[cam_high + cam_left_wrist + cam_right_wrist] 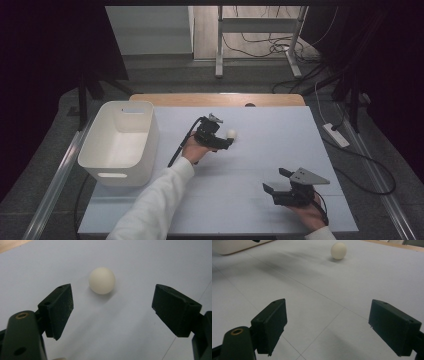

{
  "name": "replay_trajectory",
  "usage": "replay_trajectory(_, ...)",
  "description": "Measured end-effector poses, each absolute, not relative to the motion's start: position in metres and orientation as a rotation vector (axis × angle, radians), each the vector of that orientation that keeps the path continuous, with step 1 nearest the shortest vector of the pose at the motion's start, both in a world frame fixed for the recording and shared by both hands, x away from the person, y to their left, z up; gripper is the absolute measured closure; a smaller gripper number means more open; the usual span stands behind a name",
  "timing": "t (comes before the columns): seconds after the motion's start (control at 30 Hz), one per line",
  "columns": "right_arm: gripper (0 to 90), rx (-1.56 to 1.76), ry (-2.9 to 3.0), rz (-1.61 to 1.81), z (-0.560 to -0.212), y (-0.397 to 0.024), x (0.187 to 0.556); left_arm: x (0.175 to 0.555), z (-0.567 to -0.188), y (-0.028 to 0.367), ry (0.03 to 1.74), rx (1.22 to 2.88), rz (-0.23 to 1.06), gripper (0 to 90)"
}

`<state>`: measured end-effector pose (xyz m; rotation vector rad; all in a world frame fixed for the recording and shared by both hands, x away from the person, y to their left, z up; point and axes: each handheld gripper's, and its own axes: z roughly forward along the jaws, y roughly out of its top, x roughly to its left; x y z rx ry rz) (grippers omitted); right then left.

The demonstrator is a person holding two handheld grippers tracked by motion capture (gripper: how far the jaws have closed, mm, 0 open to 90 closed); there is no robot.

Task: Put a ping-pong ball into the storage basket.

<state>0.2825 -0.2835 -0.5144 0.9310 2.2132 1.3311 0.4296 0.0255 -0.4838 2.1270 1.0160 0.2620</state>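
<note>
A small white ball [231, 133] lies on the pale table top near its middle. My left gripper [226, 142] sits just short of it, pointing right, jaws wide apart. In the left gripper view the ball [102, 280] rests a little beyond the open jaws, touching neither pad. My right gripper [276, 182] rests near the table's front right, held by a hand, jaws spread with nothing between them. From the right gripper view the ball [338, 250] is far off across the table.
A white plastic bin [120, 141] with handle slots stands at the table's left side. The table's wooden far edge [220, 99] lies behind the ball. Cables and a power strip [336, 135] lie on the floor to the right.
</note>
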Motion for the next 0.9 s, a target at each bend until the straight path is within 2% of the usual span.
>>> replay_trajectory(0.9,15.4,0.935,2.214,1.323,-0.515,-0.284,0.283,0.457,-0.503,0.004,1.059,2.172,0.272,18.1)
